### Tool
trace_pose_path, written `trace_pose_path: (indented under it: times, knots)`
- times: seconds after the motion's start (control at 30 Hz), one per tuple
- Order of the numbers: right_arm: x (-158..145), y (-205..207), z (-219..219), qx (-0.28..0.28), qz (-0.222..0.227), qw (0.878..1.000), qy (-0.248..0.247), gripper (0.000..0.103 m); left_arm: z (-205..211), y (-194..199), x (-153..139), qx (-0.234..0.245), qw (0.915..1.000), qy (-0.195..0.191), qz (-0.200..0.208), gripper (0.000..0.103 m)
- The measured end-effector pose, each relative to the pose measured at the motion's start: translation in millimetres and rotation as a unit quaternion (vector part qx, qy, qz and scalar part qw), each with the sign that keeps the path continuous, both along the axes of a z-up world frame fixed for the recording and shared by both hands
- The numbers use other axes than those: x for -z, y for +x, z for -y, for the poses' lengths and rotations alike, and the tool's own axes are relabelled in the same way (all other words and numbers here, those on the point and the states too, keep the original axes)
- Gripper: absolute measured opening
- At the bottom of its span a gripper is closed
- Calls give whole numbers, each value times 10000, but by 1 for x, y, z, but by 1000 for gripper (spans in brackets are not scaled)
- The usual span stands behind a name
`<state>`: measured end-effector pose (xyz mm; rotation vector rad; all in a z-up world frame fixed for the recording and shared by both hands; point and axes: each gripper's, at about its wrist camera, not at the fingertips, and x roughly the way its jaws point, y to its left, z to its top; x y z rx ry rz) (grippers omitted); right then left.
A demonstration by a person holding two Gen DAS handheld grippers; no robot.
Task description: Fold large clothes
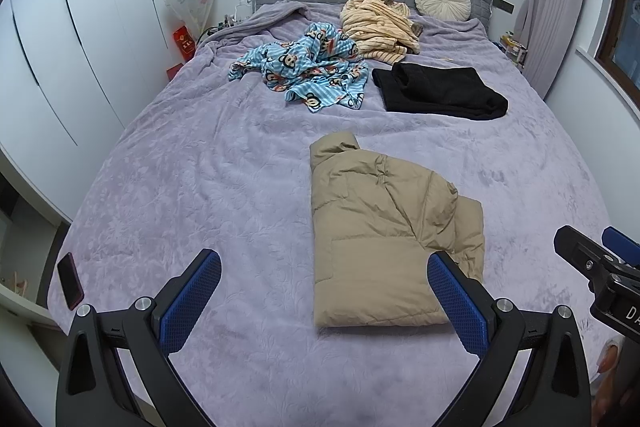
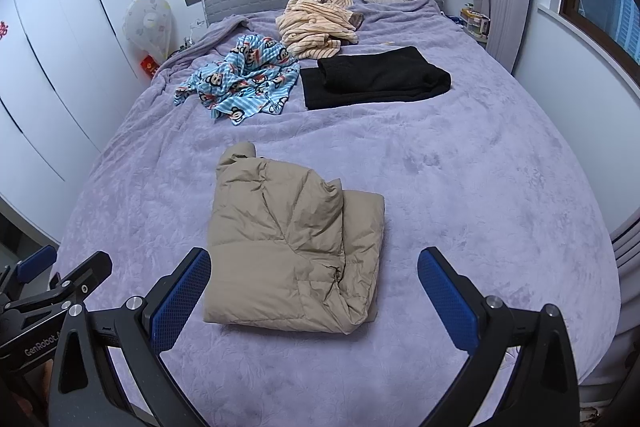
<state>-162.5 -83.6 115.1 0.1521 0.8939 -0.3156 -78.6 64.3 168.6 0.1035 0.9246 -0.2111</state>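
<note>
Both tongs, left (image 1: 324, 301) and right (image 2: 314, 297), hang spread apart and empty above the bed's (image 1: 200, 187) foot edge, apparently because the tan jacket (image 2: 288, 251) lies folded there. Unfolded clothes (image 2: 244, 79) crowd the headboard end; open blanket flanks the jacket.

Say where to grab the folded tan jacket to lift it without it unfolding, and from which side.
Take the tan jacket at its near bottom edge, coming from the foot of the bed. That edge is a thick, stacked fold facing both claws, so pinching it likely catches all layers. The right side shows loose, rumpled layers and the far end is the bulky collar. Left claw and right claw are open, holding nothing.
</note>
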Motion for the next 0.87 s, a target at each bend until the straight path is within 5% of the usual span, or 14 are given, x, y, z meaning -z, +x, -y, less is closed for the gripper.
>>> trace_pose_path:
  times: [0.87]
  knots:
    - [0,4,1,-22,-37,10000,16,103,-3,6,-2,-27,9999,-73,143,103]
